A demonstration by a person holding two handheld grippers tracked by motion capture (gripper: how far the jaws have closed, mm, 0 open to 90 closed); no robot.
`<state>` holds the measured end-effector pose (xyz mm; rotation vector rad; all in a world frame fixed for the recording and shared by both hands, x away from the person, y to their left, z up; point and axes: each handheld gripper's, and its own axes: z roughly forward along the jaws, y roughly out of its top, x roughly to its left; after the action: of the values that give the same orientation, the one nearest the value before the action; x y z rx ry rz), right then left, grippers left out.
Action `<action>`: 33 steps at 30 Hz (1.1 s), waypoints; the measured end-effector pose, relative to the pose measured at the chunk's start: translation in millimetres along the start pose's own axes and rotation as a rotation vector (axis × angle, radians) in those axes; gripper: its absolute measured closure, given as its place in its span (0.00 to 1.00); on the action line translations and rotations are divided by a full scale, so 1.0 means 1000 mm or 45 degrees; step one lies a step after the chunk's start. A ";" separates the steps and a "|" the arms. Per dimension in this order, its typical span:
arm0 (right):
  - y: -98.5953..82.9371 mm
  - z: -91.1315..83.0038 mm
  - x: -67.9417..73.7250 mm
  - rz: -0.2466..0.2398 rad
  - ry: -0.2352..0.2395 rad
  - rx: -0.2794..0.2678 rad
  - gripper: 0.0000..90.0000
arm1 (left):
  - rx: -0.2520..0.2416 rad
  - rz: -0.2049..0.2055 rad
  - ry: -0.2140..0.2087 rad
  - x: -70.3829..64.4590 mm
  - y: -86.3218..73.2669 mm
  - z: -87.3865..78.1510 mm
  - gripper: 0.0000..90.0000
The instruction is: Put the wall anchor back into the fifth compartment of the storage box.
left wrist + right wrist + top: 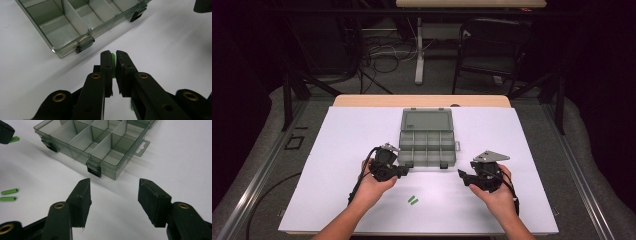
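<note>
Green peg (pixel 113 60) mostly hidden inside left claw (pixel 113 56).

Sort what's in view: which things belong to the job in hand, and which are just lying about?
Part of the job:
- left gripper, shut on a green peg
- two green pegs on the table
- open compartment box
- right gripper, open

Just lying about:
- chair behind the table
- cables on the floor

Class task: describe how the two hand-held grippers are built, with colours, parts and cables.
Both are black. The left gripper and right gripper each have two flat-padded jaws on arms with brass-coloured pivot rivets. A grey three-cornered plate tops the right one. Black cables trail back along bare forearms.
</note>
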<state>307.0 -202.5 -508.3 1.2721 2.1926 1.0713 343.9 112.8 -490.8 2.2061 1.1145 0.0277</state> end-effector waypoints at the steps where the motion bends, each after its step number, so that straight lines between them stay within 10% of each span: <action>1: 0.000 0.000 0.000 0.002 0.000 0.000 0.48 | 0.003 0.001 0.001 0.001 0.002 -0.001 0.94; 18: 0.000 0.002 0.001 -0.002 0.008 0.009 0.44 | -0.014 0.012 0.062 0.017 0.043 -0.010 0.94; 33: 0.000 0.006 0.000 -0.033 0.025 0.016 0.46 | 0.017 -0.037 0.105 0.042 0.058 0.017 0.94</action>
<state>311.1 -200.0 -511.8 1.2407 2.2275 1.0655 417.3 109.5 -482.3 2.2179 1.1951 0.0994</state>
